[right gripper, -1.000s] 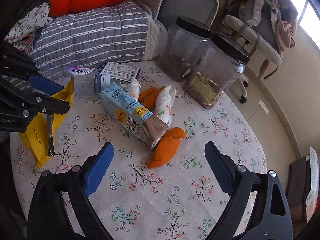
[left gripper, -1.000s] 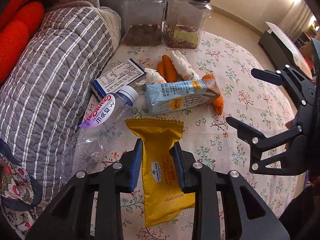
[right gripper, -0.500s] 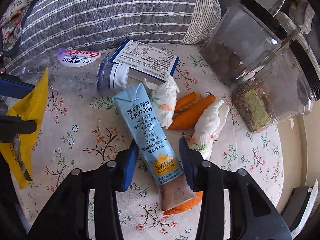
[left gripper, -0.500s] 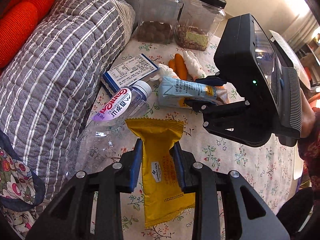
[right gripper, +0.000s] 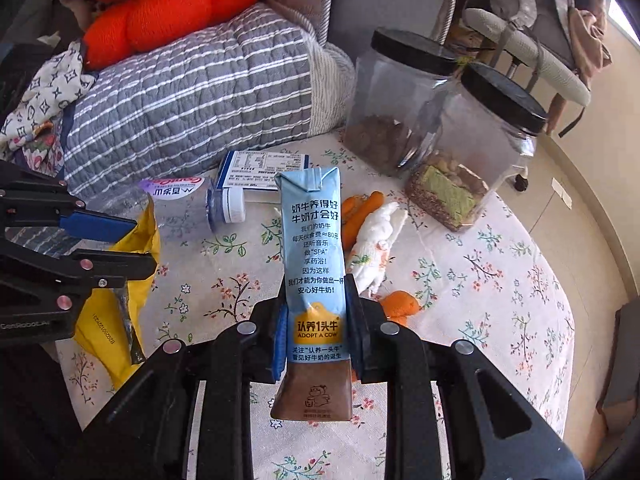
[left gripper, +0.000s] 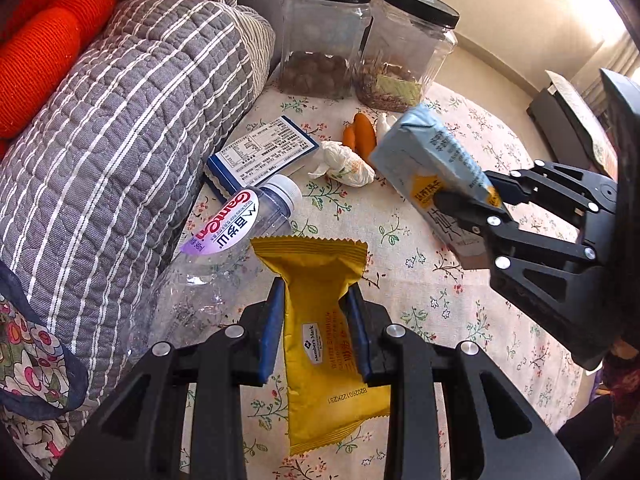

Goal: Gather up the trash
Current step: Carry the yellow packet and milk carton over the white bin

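Milk carton (right gripper: pixel 314 280) lifted off table, pinched between just-closed right jaws.

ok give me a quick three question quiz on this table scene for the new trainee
1. True or false: the left gripper is shut on the yellow snack wrapper.
2. What does the right gripper hold? A) the plastic bottle B) the blue milk carton C) a crumpled tissue
3. Fill in: the two clear jars have ____ lids.

Key
1. True: its blue pads pinch the wrapper's sides.
2. B: the jaws have just been closing and now clamp the blue milk carton, lifted off the table. The plastic bottle and crumpled tissue lie untouched.
3. Black.
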{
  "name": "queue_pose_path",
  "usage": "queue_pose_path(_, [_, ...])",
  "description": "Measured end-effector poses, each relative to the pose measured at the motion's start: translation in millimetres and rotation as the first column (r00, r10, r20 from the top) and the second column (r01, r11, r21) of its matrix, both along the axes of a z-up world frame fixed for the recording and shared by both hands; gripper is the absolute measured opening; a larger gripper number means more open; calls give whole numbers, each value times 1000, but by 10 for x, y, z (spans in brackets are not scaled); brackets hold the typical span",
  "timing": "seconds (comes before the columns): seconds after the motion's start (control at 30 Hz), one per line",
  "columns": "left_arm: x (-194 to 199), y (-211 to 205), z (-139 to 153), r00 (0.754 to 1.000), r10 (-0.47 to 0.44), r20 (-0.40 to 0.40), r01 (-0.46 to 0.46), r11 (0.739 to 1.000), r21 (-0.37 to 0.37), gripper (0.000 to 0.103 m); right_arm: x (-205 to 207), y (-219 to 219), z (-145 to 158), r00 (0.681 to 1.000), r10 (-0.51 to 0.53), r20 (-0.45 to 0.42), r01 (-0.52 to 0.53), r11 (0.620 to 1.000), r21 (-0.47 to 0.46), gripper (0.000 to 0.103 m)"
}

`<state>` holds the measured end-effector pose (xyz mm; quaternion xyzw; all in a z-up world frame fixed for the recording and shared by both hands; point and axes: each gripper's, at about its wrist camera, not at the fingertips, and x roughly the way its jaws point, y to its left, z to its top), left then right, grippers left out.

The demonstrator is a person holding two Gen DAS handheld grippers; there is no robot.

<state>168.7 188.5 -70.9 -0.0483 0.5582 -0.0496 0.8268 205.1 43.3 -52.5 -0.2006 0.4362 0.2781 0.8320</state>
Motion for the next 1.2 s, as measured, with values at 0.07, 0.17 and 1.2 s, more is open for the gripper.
queue_pose_path(0.07, [20, -28, 59, 1000, 9, 25, -9, 1000, -4, 30, -67, -126, 97, 998, -49, 31, 49, 999, 19, 23])
queue_pose_path(0.17, [47, -90, 155, 997, 28, 75, -27, 1000, -15, 30, -153, -285, 208, 990, -123, 72, 120, 992, 48, 23])
queue_pose_path(1.2, [-542, -1980, 974, 808, -88, 582, 117, 993, -14, 32, -1130, -2439, 557, 686, -689, 234, 640, 725, 255, 23])
